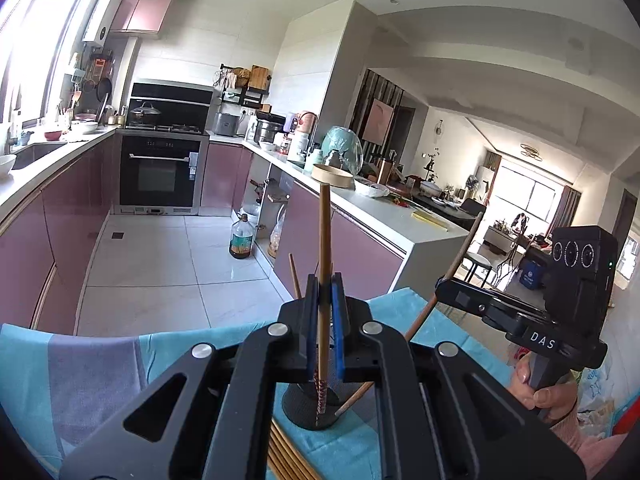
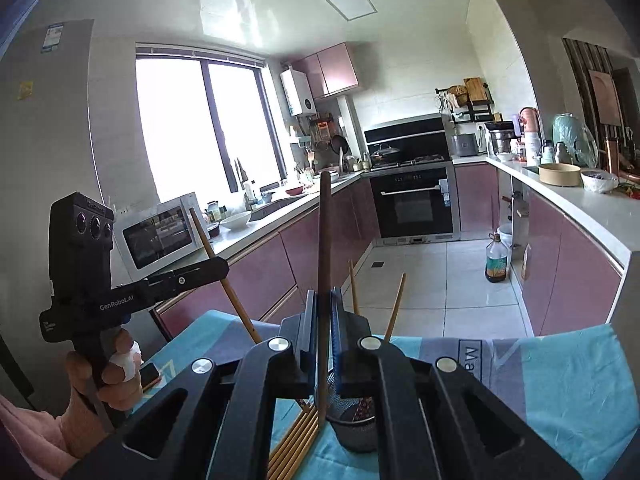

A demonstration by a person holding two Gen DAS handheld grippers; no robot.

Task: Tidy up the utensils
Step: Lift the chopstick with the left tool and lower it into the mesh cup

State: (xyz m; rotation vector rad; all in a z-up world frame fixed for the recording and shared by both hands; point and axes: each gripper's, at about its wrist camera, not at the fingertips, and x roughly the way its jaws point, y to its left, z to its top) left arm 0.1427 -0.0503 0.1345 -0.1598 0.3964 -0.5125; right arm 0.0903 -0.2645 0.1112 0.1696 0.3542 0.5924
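My left gripper (image 1: 325,292) is shut on a brown chopstick (image 1: 324,240) that stands upright with its patterned tip down in the black mesh holder (image 1: 308,408). My right gripper (image 2: 324,308) is shut on another chopstick (image 2: 324,232), held upright beside the holder (image 2: 352,420). Two chopsticks (image 2: 394,308) stand leaning in the holder. Each gripper shows in the other's view: the right one (image 1: 448,286) pinches a slanted chopstick (image 1: 460,256), the left one (image 2: 218,266) likewise (image 2: 224,272). Several chopsticks (image 2: 300,440) lie flat on the cloth left of the holder.
A teal and grey cloth (image 2: 560,380) covers the table. Pink kitchen cabinets (image 1: 72,208), an oven (image 1: 160,172) and a white counter (image 1: 384,208) with dishes lie beyond. An oil bottle (image 1: 241,240) stands on the tiled floor. A phone (image 2: 148,376) lies on the cloth.
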